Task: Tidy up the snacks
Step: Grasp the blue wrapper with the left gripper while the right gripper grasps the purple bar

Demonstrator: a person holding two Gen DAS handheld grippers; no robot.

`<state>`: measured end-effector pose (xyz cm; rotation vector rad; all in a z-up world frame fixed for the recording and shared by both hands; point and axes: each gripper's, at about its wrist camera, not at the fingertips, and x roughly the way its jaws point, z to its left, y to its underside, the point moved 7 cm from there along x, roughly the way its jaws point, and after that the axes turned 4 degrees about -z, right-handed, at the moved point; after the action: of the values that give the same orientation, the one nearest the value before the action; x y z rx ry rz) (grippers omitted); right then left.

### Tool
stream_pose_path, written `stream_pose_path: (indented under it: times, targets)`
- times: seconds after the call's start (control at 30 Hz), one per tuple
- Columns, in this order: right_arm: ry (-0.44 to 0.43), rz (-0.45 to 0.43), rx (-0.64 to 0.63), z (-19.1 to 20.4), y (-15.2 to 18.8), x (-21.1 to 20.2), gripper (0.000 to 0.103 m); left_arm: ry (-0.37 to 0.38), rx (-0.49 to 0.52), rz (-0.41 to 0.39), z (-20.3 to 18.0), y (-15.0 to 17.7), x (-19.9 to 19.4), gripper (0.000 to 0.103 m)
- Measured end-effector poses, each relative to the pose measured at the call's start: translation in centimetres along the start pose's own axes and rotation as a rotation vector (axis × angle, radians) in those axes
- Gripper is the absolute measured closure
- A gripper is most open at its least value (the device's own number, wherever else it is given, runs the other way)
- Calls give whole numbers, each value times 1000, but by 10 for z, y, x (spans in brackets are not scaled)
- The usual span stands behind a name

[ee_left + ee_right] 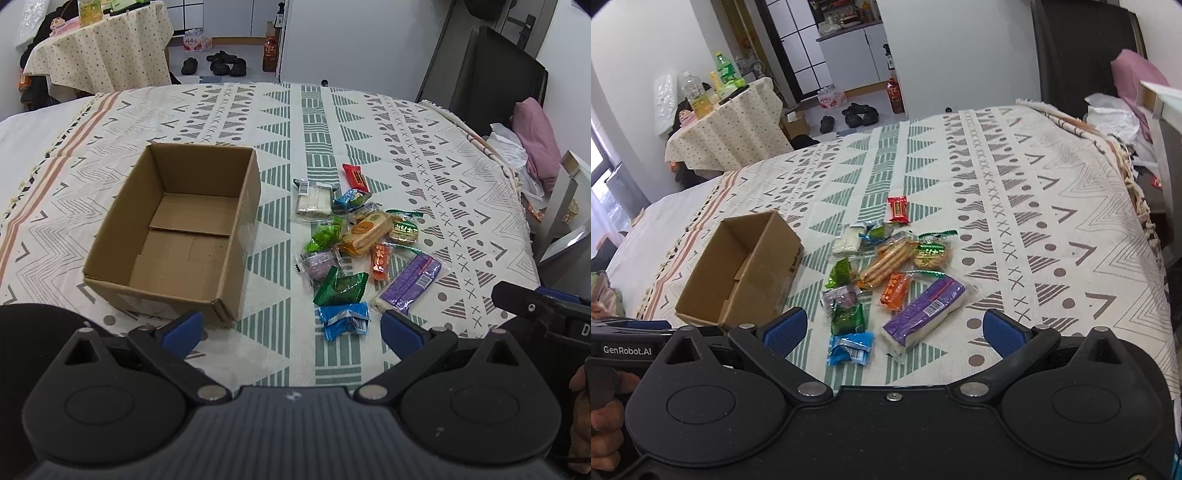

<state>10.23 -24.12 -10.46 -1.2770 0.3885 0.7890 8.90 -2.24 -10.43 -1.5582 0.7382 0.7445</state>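
An open, empty cardboard box (pixel 173 229) sits on the patterned cloth; it also shows in the right wrist view (pixel 742 273). To its right lies a pile of wrapped snacks: a blue packet (pixel 343 319) nearest, a dark green packet (pixel 341 288), a purple bar (pixel 410 282), an orange biscuit pack (pixel 365 230) and a red packet (pixel 355 177). In the right wrist view the blue packet (pixel 850 348) and purple bar (pixel 925 314) lie just ahead. My left gripper (pixel 291 328) is open and empty, hovering before the blue packet. My right gripper (pixel 894 328) is open and empty above the near snacks.
The patterned cloth (pixel 424 155) covers a bed-like surface. A side table with bottles (pixel 727 122) stands at the back left, shoes (pixel 855 114) on the floor beyond. Pink and white clutter (pixel 532 147) lies off the right edge. The right gripper's body (pixel 546 310) shows at right.
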Motion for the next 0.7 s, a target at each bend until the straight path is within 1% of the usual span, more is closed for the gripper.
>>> stream_pose_path:
  times: [0.13,0.23,0.33,0.4,0.43,0.57,0.7]
  targets:
    - [-4,24,26,-8,1,16,14,7,-3,14,-7,0,18,3]
    - [-24,52,49,-12,3,29,19,10,-11,26,-14,0,31,3]
    - [-23,69,79,-18,3,41,20,12,-16,43,-20,2,43,3]
    - [-27,86,114,-23,4,50,23,14,-23,60,-23,4,53,9]
    - [-30,94,128,-24,5,54,25,13,-28,71,-23,5,58,10]
    - [-24,118,175,-33,7,67,27,3,-76,120,-23,9,78,20]
    - [-14,134,237,-43,9,80,29,2,-98,148,-28,8,96,25]
